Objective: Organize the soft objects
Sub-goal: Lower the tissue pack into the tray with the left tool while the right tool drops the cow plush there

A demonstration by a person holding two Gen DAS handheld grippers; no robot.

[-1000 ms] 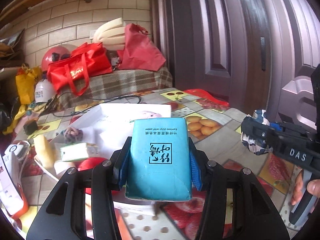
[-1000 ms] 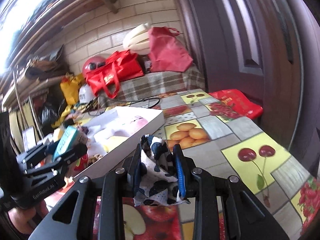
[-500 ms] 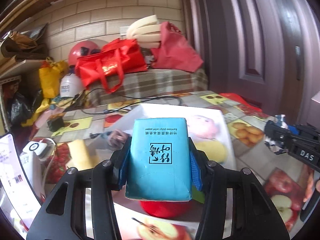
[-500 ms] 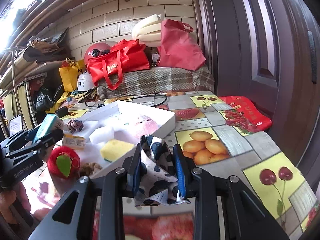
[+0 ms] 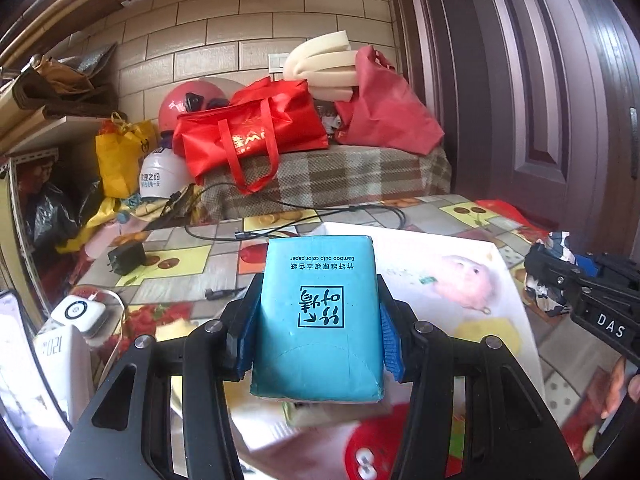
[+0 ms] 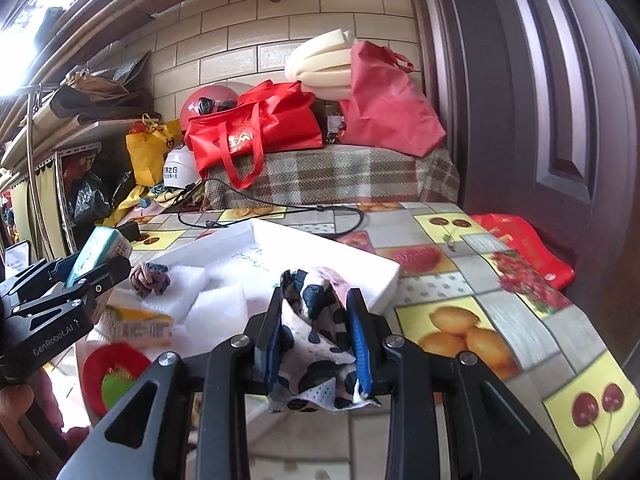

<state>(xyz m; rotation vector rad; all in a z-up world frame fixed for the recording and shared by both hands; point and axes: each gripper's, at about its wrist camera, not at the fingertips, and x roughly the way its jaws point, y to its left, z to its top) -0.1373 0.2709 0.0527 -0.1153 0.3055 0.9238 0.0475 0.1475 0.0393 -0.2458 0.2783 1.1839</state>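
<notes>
Two grippers, L gripper (image 5: 318, 320) clamping blue tissue pack (image 5: 320, 316), R gripper (image 6: 318, 338) pinching spotted cloth (image 6: 316, 328)

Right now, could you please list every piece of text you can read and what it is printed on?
"Bamboo pulp color paper": blue tissue pack, upside down; its Chinese characters I cannot read.
"DAS": right tool.
"GenRobot.AI": left tool.
"120": white device, reading uncertain.
Red bag and white helmet lettering: too blurred.

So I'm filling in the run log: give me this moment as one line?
left gripper: shut on blue tissue pack | right gripper: shut on spotted cloth | both above white tray
</notes>
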